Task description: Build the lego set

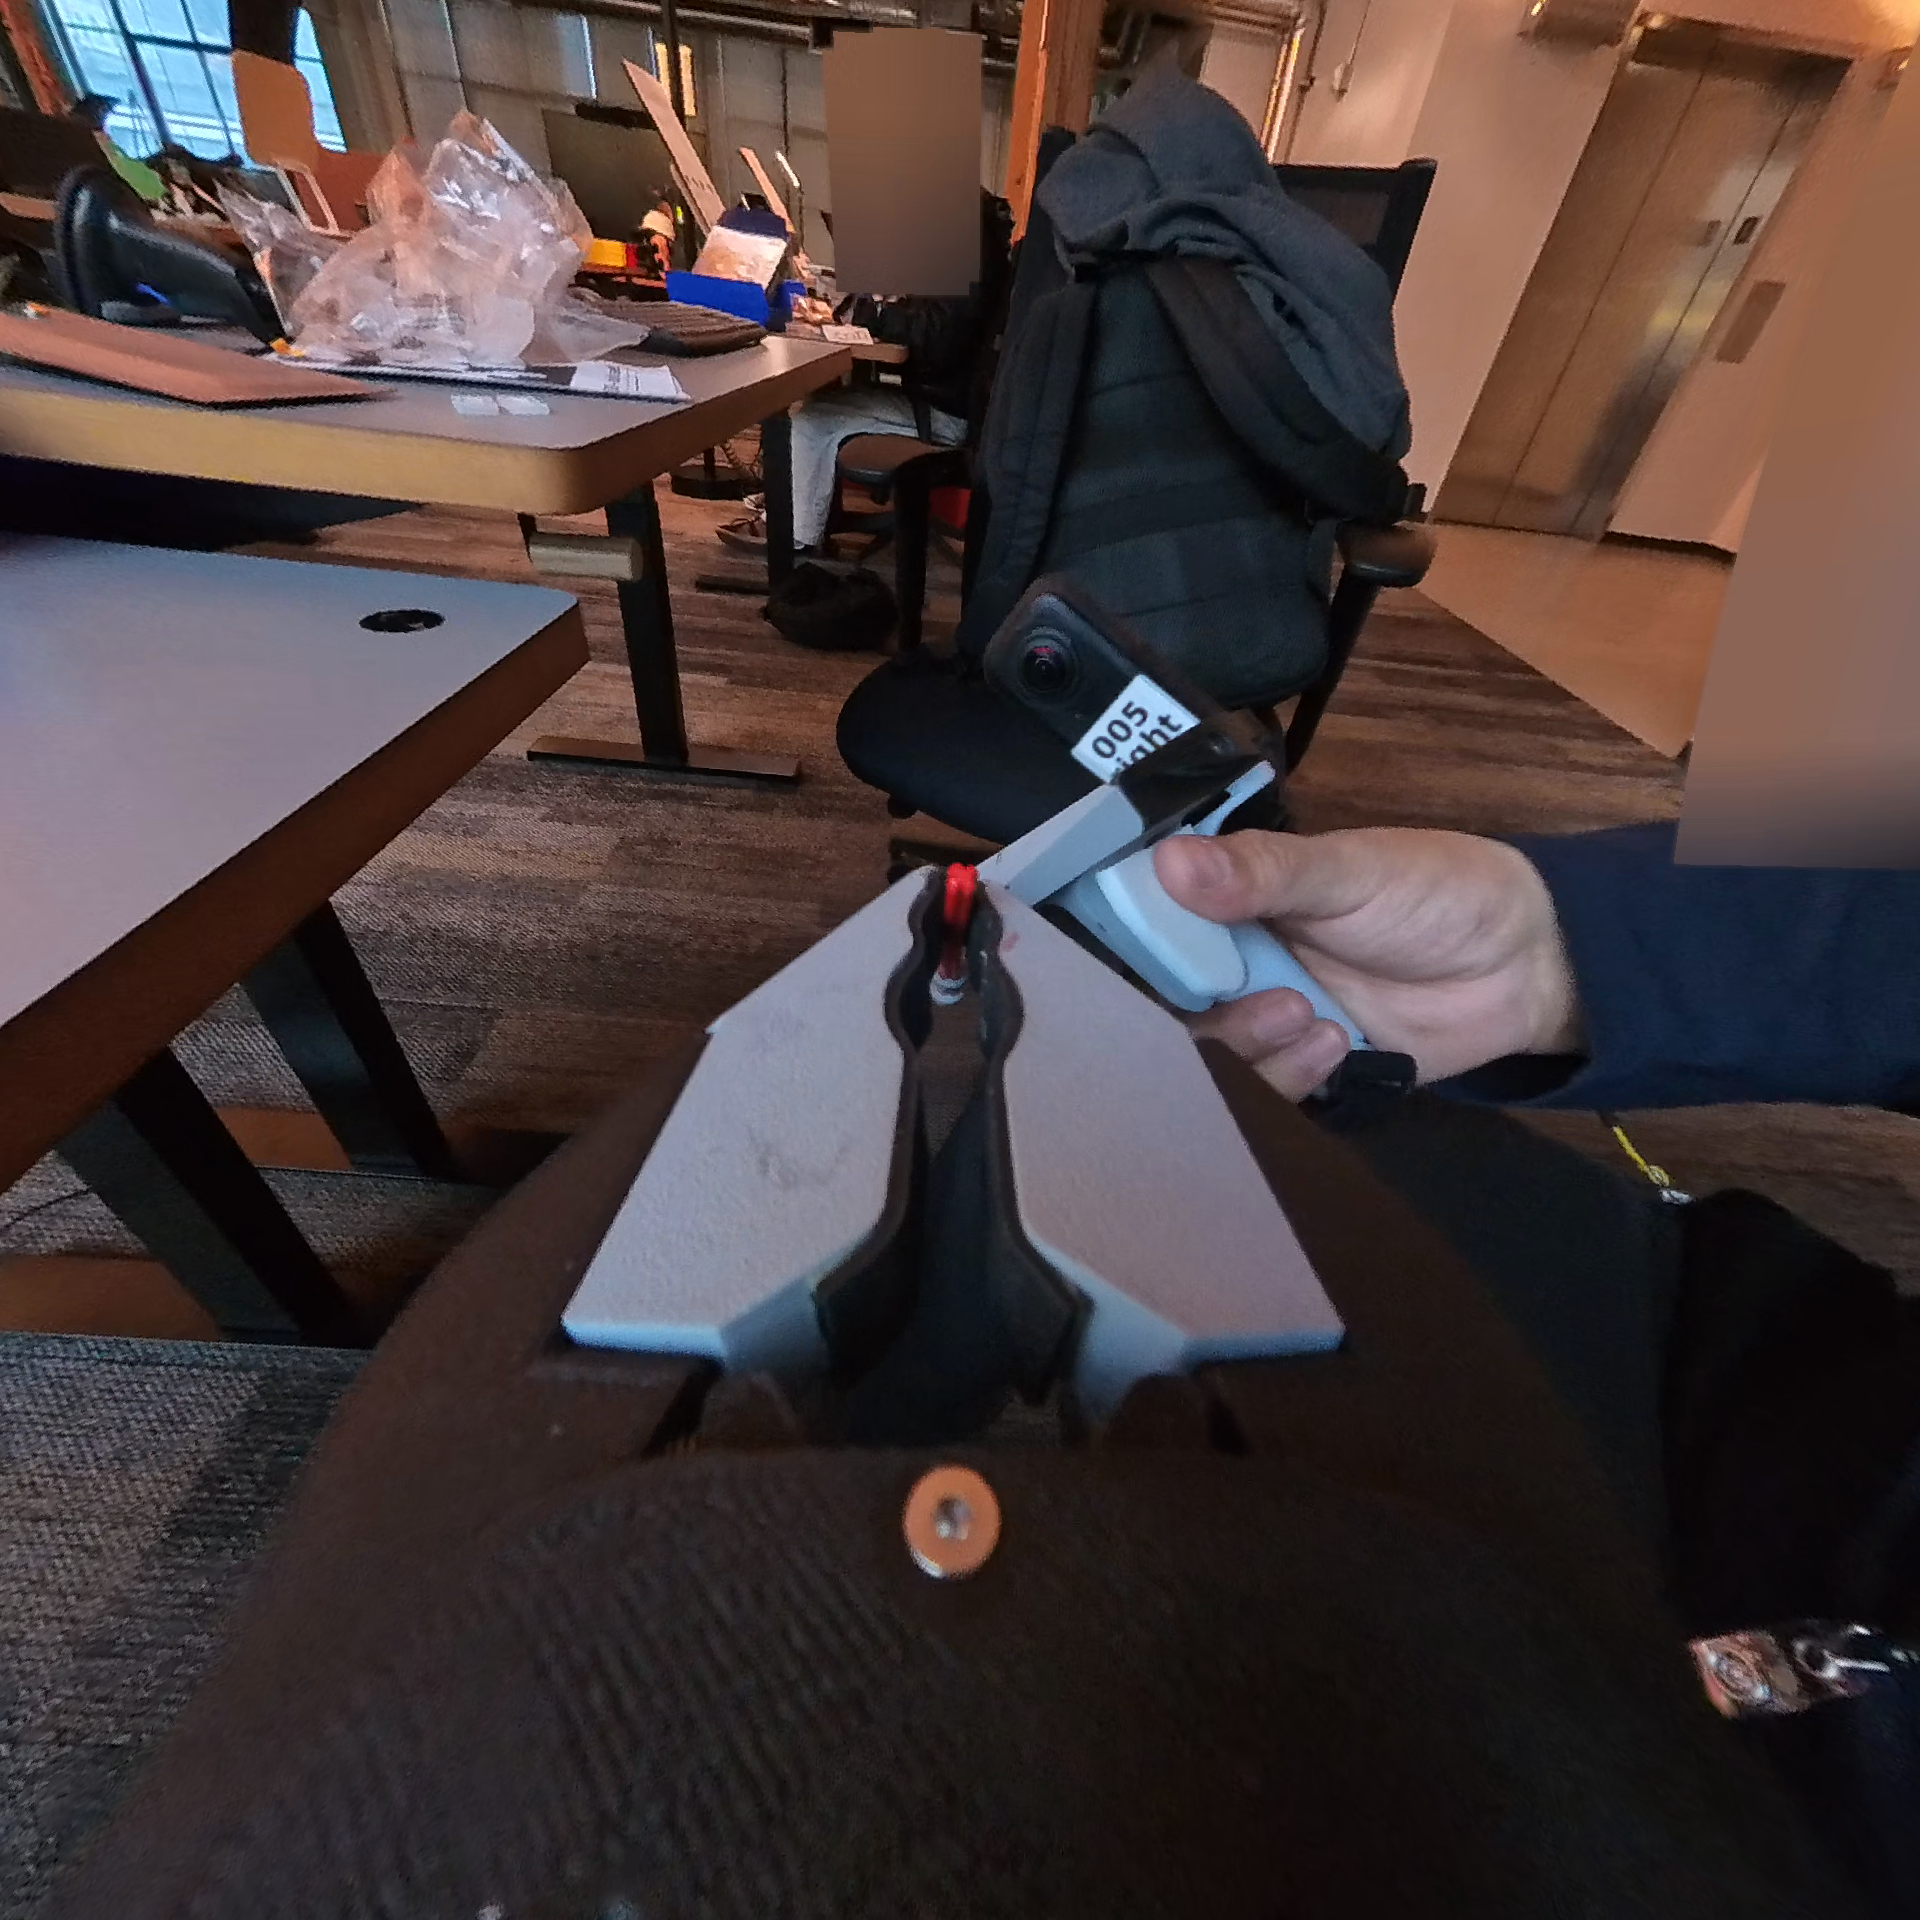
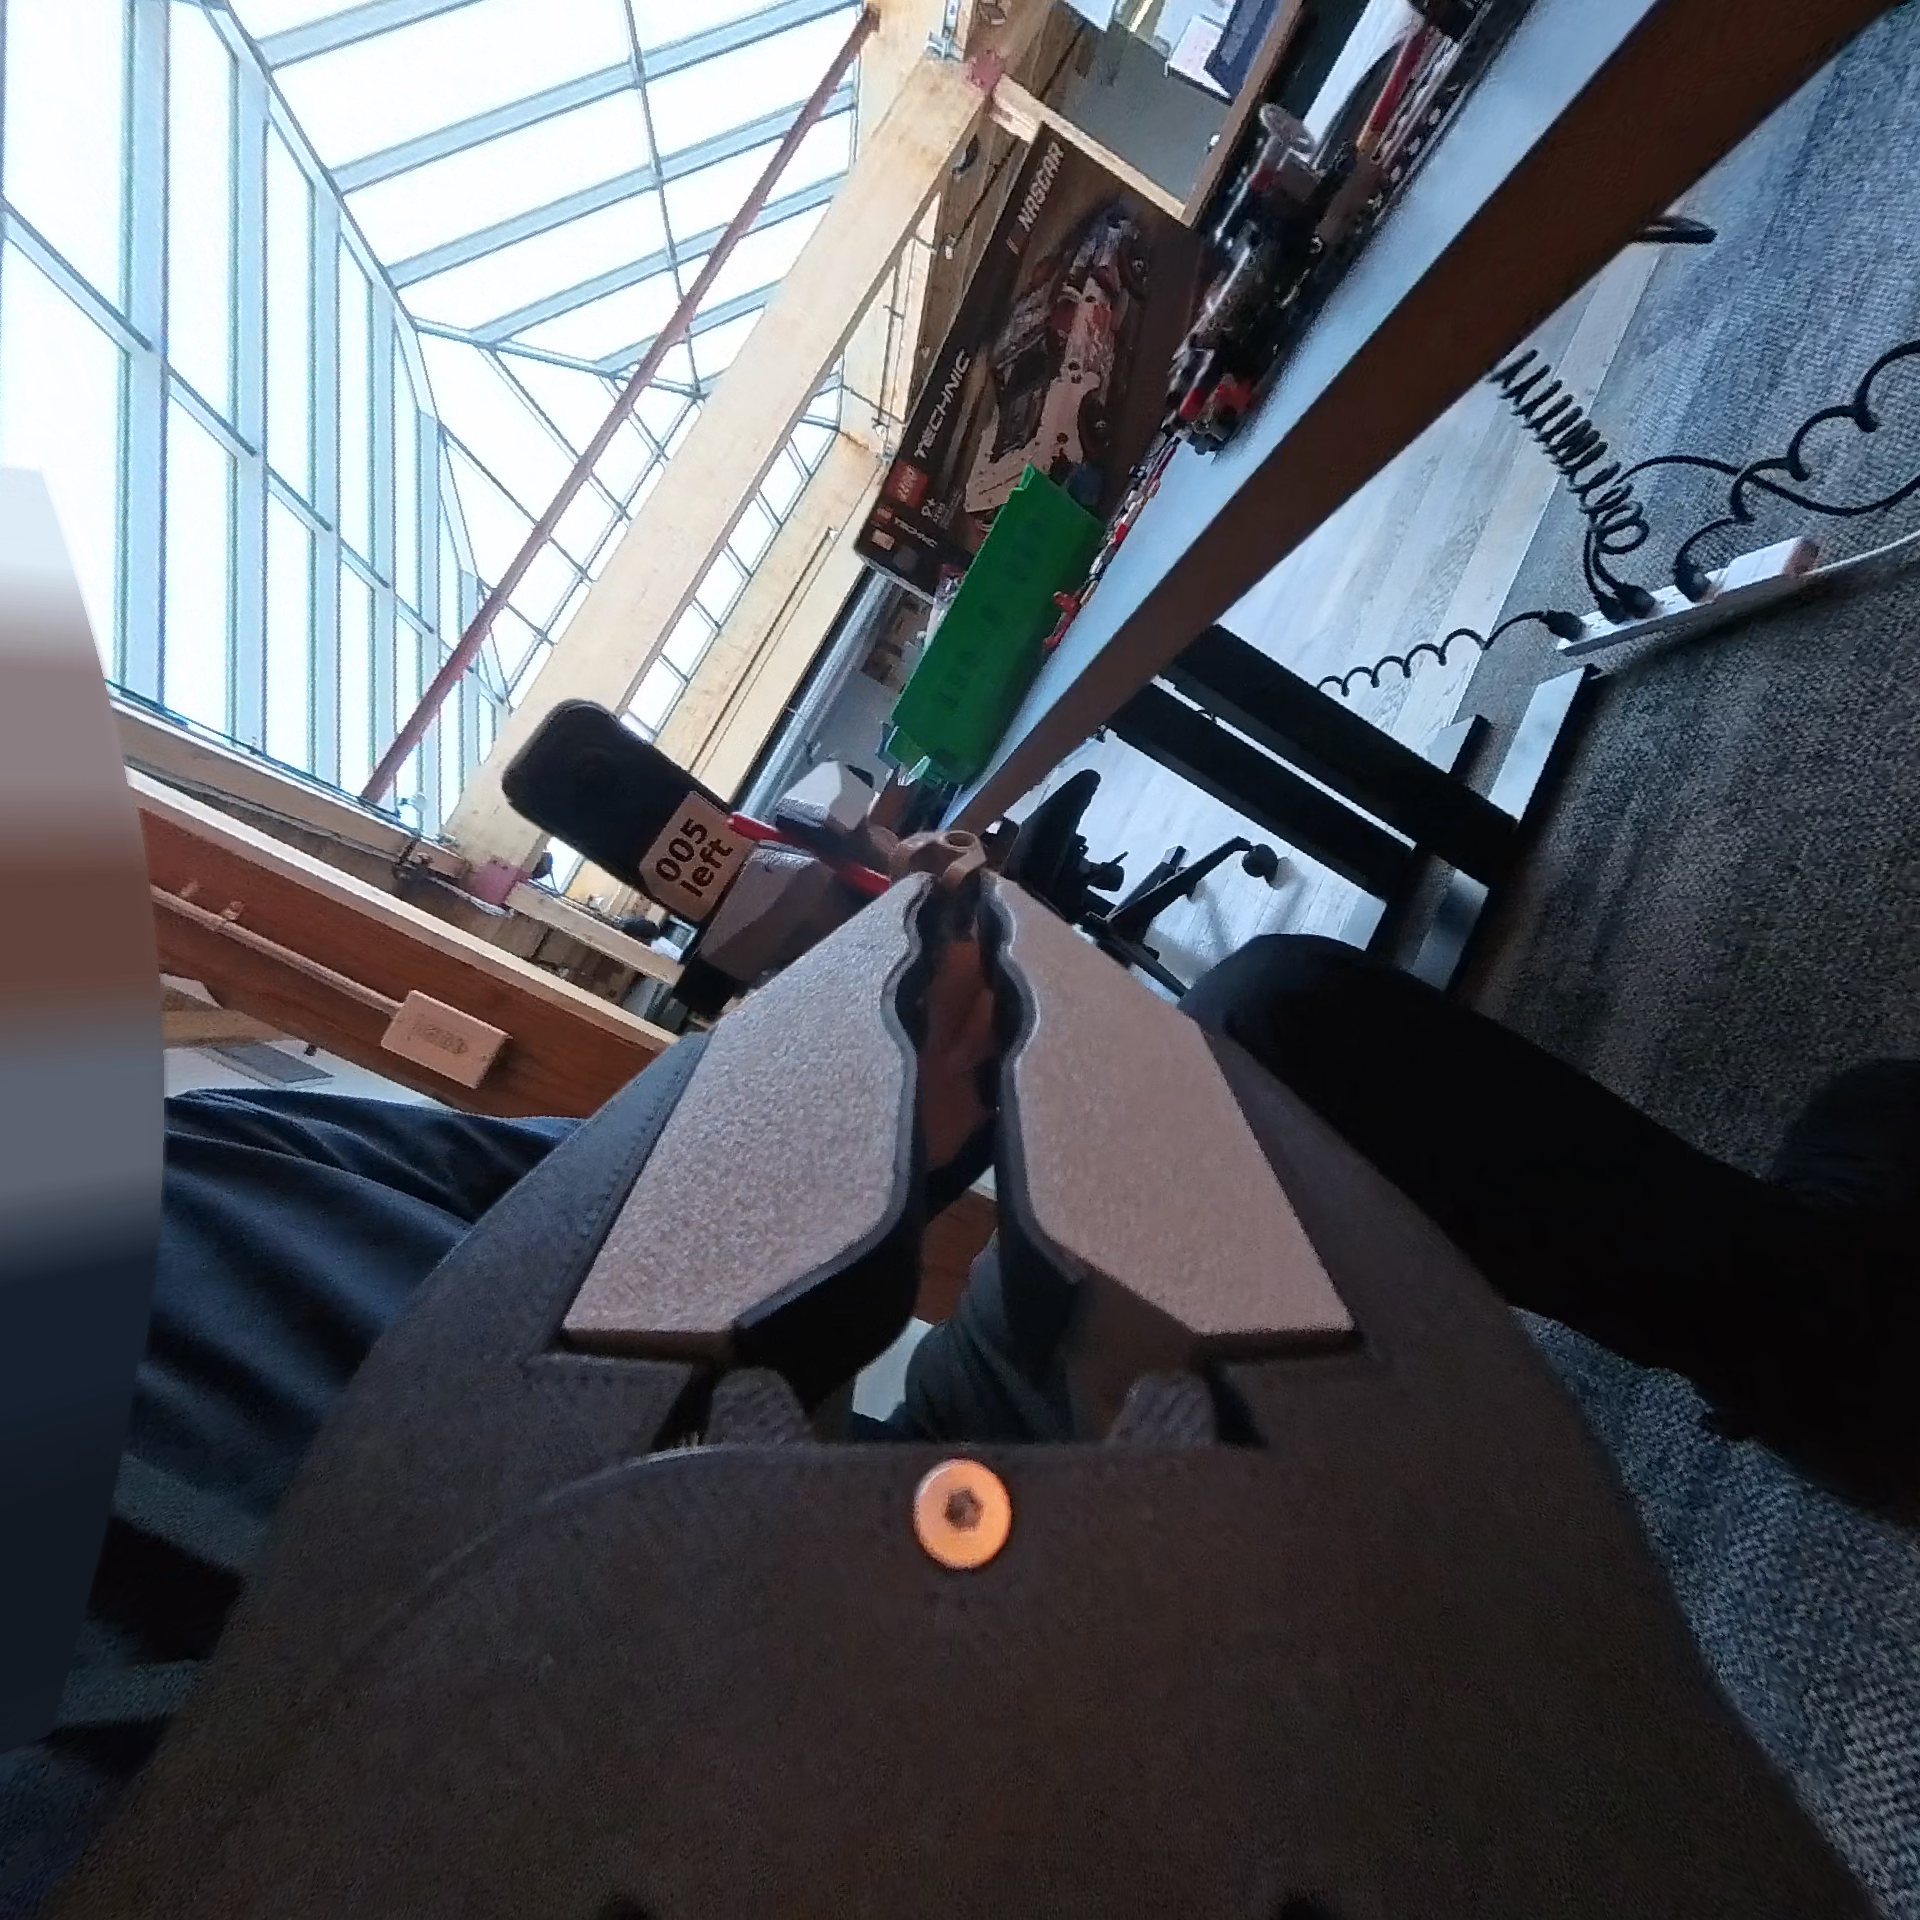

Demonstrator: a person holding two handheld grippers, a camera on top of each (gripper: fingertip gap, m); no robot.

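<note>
In the left wrist view my left gripper (image 1: 958, 914) is shut on a thin red axle (image 1: 958, 896), seen end-on between the fingertips. My right gripper (image 1: 1000, 875), held by a hand (image 1: 1382, 945), comes in from the right and its tip meets the axle's far end. In the right wrist view my right gripper (image 2: 956, 883) is shut on a small grey-brown connector piece with a round hole (image 2: 951, 854). The red axle (image 2: 831, 860) runs from that piece back to my left gripper (image 2: 800, 847), which shows just beyond on the left.
A desk (image 1: 208, 748) stands close on the left, with a second desk (image 1: 582, 457) behind it bearing clear plastic bags (image 1: 436, 249). A black chair with a backpack (image 1: 1174, 436) stands ahead. A green bin (image 2: 987, 623), a boxed set (image 2: 1029, 364) and floor cables (image 2: 1621, 499) show in the right wrist view. Only a small space, under 4 cm, lies between the two pairs of fingers.
</note>
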